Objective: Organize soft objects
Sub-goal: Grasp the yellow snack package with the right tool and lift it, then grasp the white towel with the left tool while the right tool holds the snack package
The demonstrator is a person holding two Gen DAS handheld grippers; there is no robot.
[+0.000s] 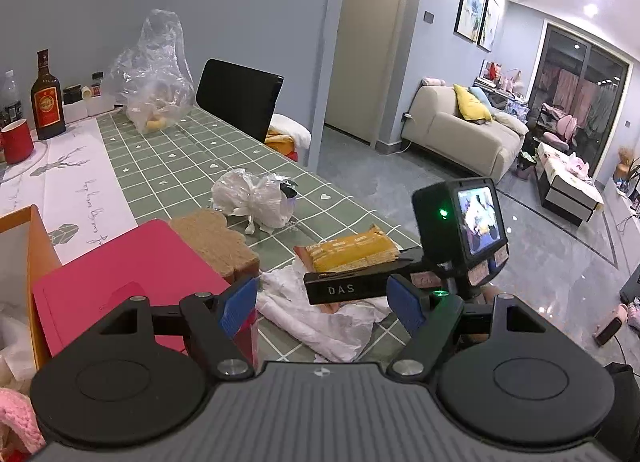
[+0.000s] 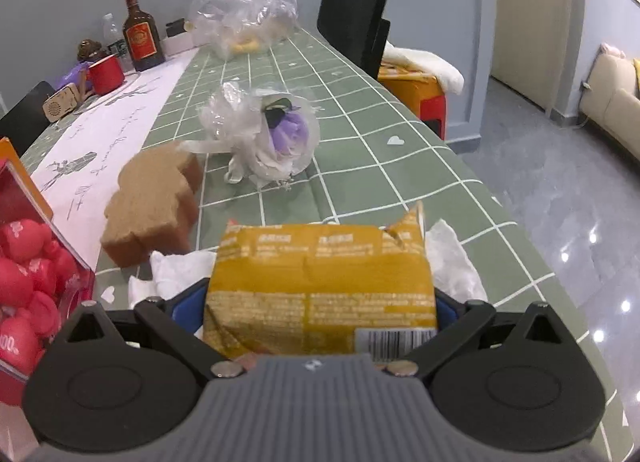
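My right gripper (image 2: 320,308) is shut on a yellow snack packet (image 2: 320,282), holding it by both sides just above crumpled white paper (image 2: 456,262). The packet (image 1: 352,252) and the right gripper (image 1: 348,288) also show in the left wrist view. My left gripper (image 1: 320,306) is open and empty above the white paper (image 1: 320,322), beside a pink box (image 1: 132,274). A brown bear-shaped sponge (image 2: 156,202) and a clear-wrapped purple flower bundle (image 2: 276,134) lie further up the green checked table (image 2: 400,182).
A box of red soft balls (image 2: 28,286) is at the left. A large clear plastic bag (image 2: 244,10), a bottle (image 2: 140,34) and a red mug (image 2: 106,74) stand at the far end. A black chair (image 2: 352,22) is on the right side. The table edge runs along the right.
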